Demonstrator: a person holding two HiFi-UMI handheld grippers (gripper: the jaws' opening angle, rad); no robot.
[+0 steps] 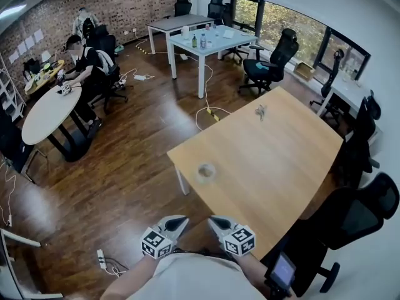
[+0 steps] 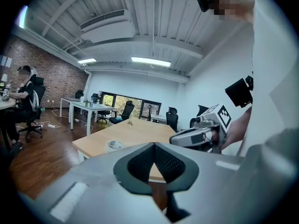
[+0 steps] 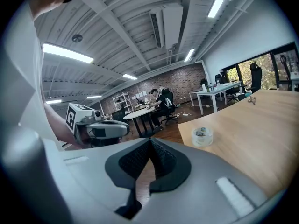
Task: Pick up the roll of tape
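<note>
My left hand-held gripper (image 1: 180, 220) and right hand-held gripper (image 1: 215, 220) are closed and empty. The roll of tape (image 1: 205, 172) sits near the surface's (image 1: 281, 149) left edge; arriving unopened, I'd likely knock it off.

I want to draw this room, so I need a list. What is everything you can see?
Wooden table: one, light brown, middle.
Roll of tape: one, clear, on the wooden table's near left corner.
Small metal thing: one, grey, maybe keys, on its far edge.
White tables: two, at the back.
Round table: one, white, left.
Office chairs: several, black.
People: two, far left.
Left gripper: one, grey, shut, empty.
Right gripper: one, grey, shut, empty.
</note>
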